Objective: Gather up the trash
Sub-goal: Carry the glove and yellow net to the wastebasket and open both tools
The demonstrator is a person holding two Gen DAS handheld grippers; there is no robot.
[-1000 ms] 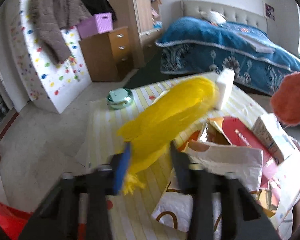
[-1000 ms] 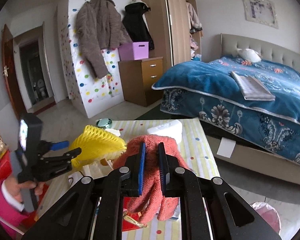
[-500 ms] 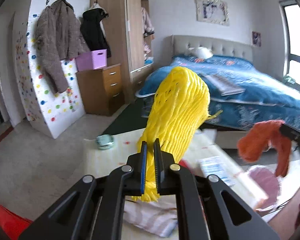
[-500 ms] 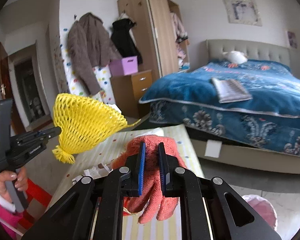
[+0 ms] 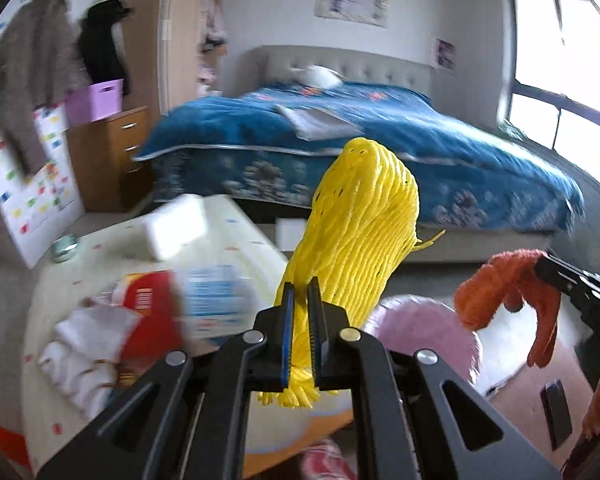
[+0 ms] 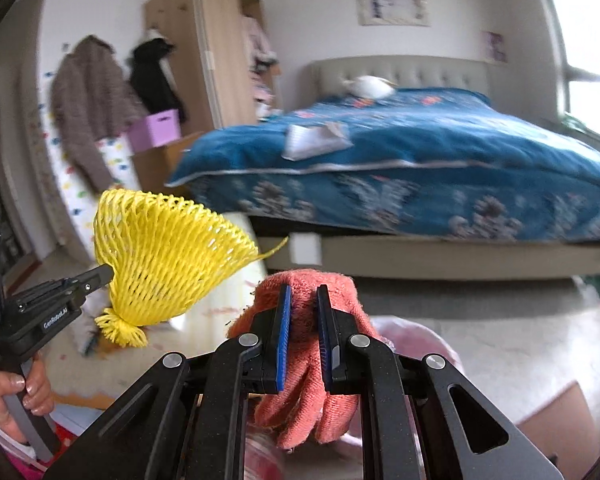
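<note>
Big blue bed (image 5: pixel 380 148) in the back, messy table (image 5: pixel 236 236) up front. Left tongs (image 5: pixel 300 336) are pinched tight on a yellow foam net (image 5: pixel 360 232) held in the air; right tongs (image 6: pixel 304 336) are clamped on a dangling orange glove (image 6: pixel 312 384), over a pink bag (image 5: pixel 420 332).

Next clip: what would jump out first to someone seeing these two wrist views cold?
The bright yellow foam net, pinched at its tied end by the left hand-held gripper and held up in the air, dominates both views. Next is the orange-red glove dangling from the right hand-held gripper, above a pink bag low on the floor. Behind them, a blue bed fills the room.
</note>
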